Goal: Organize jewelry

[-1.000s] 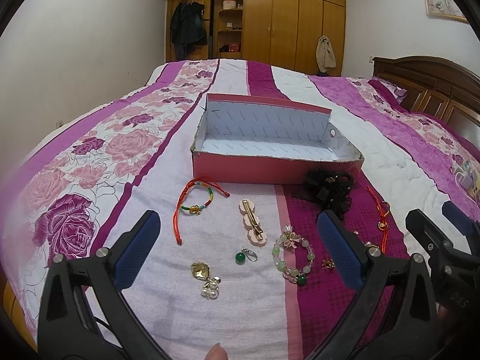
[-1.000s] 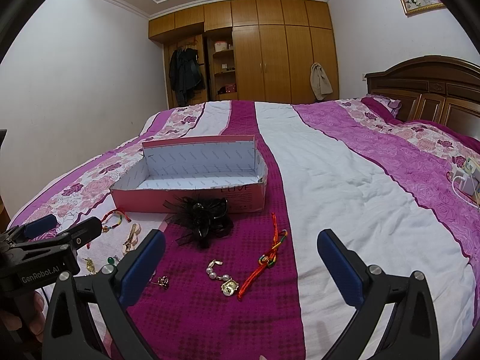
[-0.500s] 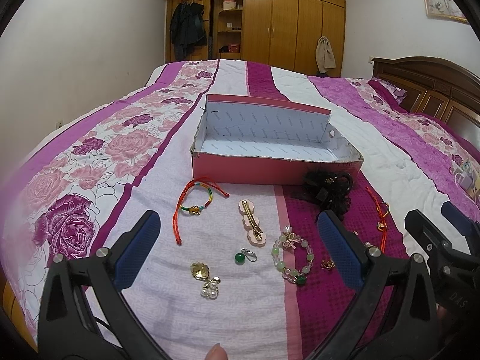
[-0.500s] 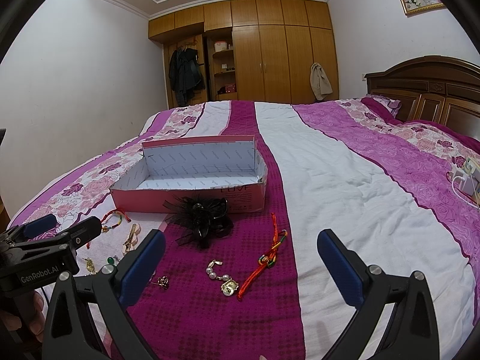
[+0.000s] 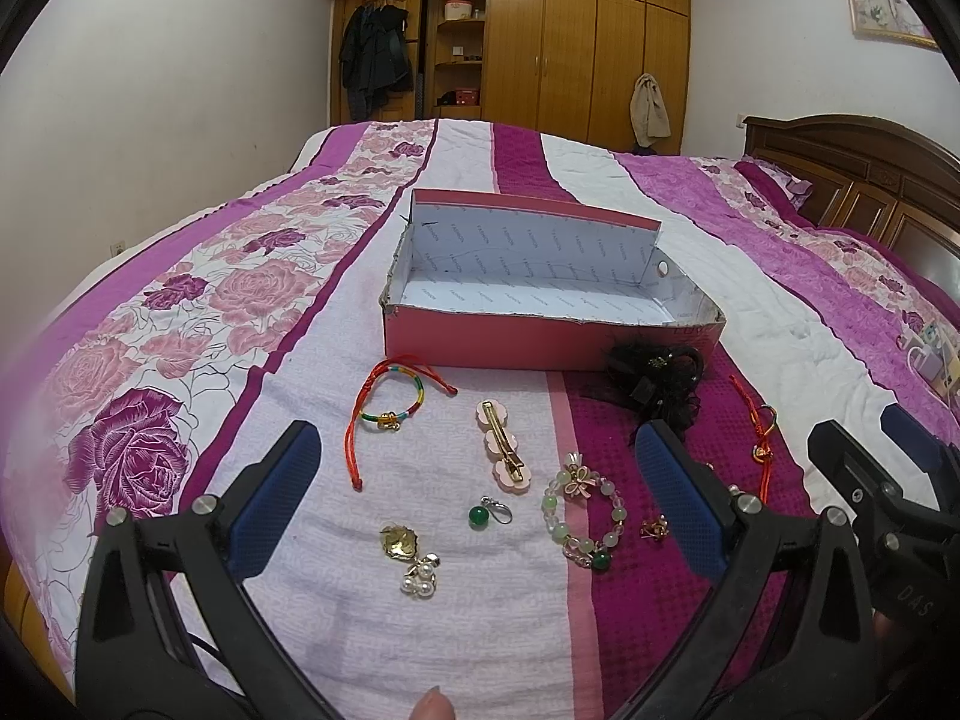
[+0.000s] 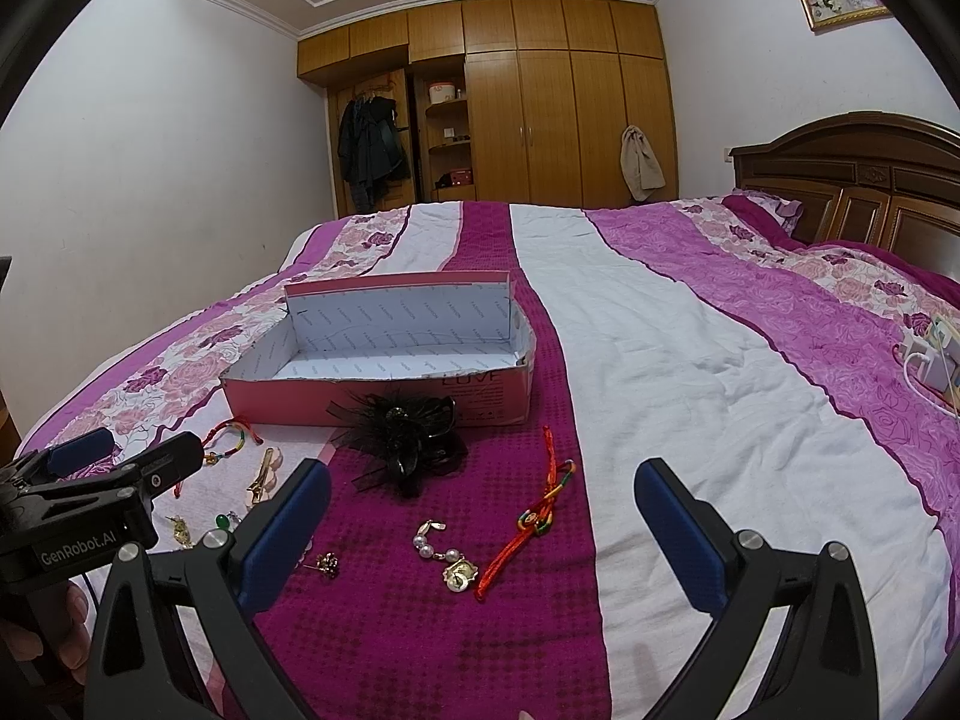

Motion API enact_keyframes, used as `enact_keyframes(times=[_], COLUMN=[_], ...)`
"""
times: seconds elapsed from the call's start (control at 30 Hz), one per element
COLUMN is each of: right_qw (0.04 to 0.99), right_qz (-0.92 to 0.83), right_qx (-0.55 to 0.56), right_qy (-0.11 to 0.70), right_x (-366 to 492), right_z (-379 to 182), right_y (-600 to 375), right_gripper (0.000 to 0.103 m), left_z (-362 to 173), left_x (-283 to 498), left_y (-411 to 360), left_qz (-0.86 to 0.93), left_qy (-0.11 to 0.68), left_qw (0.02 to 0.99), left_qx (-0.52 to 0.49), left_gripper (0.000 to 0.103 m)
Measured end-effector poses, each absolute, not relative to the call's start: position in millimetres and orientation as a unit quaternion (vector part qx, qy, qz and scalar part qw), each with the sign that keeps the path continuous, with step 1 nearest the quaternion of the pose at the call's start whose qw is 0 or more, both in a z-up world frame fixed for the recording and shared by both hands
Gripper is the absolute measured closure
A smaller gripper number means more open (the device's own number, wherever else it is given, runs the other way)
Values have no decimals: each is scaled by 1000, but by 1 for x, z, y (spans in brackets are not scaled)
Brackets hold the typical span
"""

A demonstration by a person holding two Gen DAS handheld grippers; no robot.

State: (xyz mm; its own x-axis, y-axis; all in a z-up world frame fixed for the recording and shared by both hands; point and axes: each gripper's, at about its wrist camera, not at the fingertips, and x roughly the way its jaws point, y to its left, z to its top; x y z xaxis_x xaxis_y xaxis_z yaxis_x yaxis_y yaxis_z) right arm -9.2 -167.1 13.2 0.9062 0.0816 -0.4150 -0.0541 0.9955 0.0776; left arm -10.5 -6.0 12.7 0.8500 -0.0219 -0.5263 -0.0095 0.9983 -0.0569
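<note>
A big bed with a pink, purple and white flowery cover (image 6: 690, 360) fills the room. Brown wooden wardrobes (image 6: 540, 126) stand at 12 o'clock by the far wall, and a dark wooden headboard (image 6: 852, 174) is at 3 o'clock. An open pink cardboard box with a white inside (image 5: 540, 300) sits on the cover. Below it, toward 6 o'clock, lies the jewelry: a red string bracelet with bright beads (image 5: 390, 402), a pink flower hair clip (image 5: 504, 444), a pale green bead bracelet (image 5: 579, 510) and a fluffy black hair piece (image 5: 654, 384). The left gripper (image 5: 474, 492) hangs over them, fingers spread wide, holding nothing. The right gripper (image 6: 480, 516) hangs at 3 o'clock of it, fingers also spread, holding nothing.
</note>
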Motion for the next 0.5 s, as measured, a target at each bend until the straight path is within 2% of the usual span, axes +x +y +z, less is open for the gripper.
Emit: enact_keyframes(times=[0.5], right_qw=[974], right_qz=[34], right_qx=[29], right_qy=[222], right_x=[-2], right_z=[18], right_y=[-167], right_gripper=[0], left_z=[19], left_x=[4], left_y=[10], left_qz=[11], left_qy=[279], left_qw=[959], left_qx=[-38], left_gripper=[5])
